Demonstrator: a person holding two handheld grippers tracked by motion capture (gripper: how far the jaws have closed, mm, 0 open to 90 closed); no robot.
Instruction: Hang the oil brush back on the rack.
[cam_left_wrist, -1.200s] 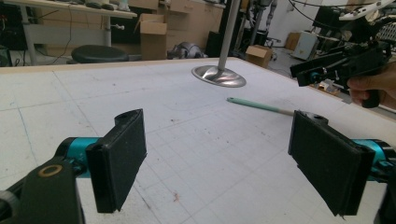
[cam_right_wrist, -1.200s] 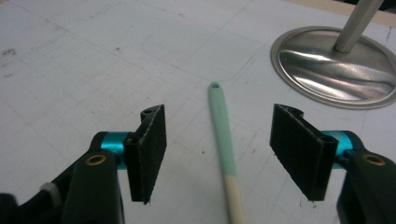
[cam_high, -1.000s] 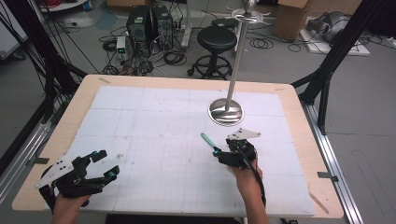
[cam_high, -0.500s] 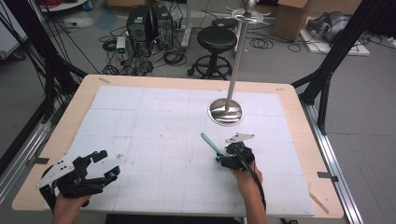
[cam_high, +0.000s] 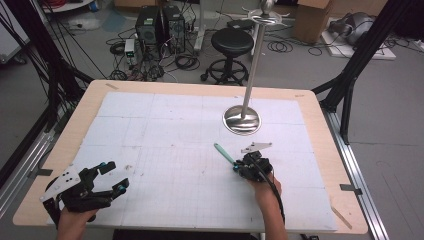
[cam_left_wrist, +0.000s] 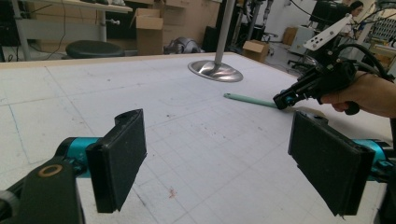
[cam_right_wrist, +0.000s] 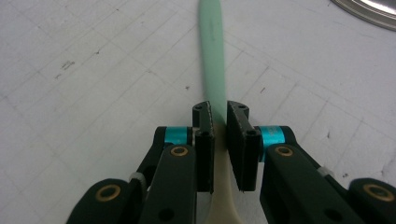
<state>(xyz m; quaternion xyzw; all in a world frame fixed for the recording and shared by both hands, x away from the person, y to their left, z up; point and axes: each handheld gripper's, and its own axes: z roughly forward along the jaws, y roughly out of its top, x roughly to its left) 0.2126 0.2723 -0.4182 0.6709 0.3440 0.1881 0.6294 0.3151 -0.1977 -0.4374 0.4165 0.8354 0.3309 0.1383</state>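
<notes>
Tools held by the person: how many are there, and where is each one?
2. The left tool is open near the table's front-left corner; the right tool is closed on a green-handled utensil right of centre.

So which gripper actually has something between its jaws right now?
The right gripper: its jaws are closed on the green stick, which lies on the table. The left gripper has its jaws wide apart with nothing between them.

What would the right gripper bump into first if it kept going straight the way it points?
Probably nothing soon. The right gripper, shut on the green stick, points along that stick across the white mat. The metal stand base looks off to one side, though depth is unclear.
</notes>
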